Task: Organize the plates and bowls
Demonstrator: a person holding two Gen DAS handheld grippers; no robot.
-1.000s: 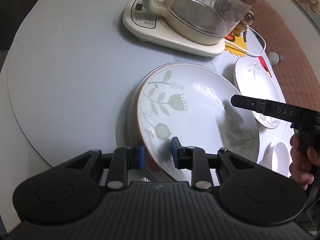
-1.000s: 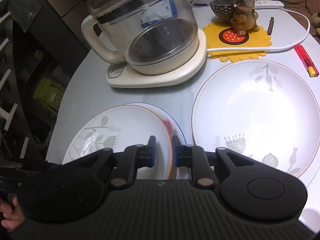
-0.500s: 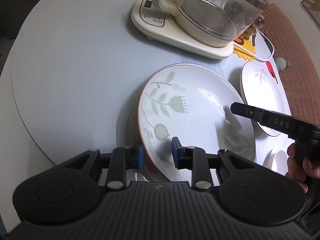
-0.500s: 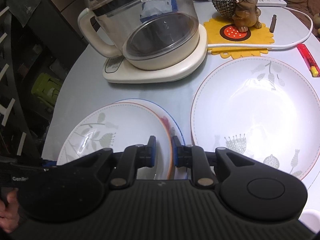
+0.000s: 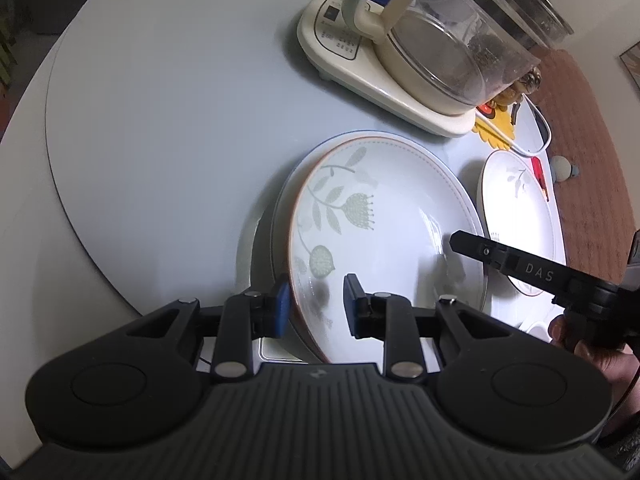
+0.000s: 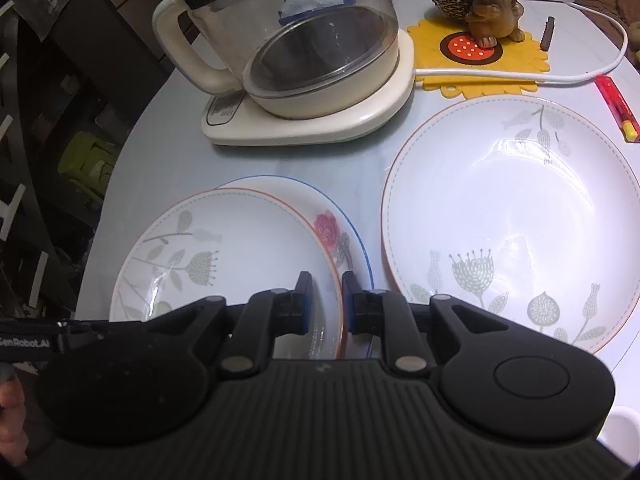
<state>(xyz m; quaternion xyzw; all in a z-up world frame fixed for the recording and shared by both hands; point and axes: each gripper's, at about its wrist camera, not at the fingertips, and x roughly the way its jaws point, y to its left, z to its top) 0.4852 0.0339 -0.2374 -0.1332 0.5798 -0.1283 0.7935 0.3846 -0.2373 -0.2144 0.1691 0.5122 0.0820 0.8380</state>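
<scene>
A white leaf-patterned plate with an orange rim (image 5: 384, 232) (image 6: 240, 248) lies on top of a blue-rimmed rose plate (image 6: 340, 232) (image 5: 289, 196). My left gripper (image 5: 316, 308) is shut on the leaf plate's near-left rim, one pad under the edge and one inside. That side looks slightly raised, with dark shadow beneath. My right gripper (image 6: 325, 304) is shut on the opposite rim. In the left wrist view the right gripper (image 5: 460, 240) reaches in from the right. A second, larger leaf plate (image 6: 512, 216) (image 5: 520, 216) lies flat to the right.
A glass kettle on a cream base (image 6: 300, 60) (image 5: 440, 48) stands behind the plates. Behind the larger plate are a dog figurine (image 6: 492, 4) on a yellow sunflower mat (image 6: 480, 68), a white cable and a red lighter (image 6: 616, 108). The round table's edge (image 5: 52, 184) curves at left.
My left wrist has rolled, so the kettle sits differently in its view. The leaf plate has shifted a little, uncovering more of the rose. Both grippers stay on the rim.
</scene>
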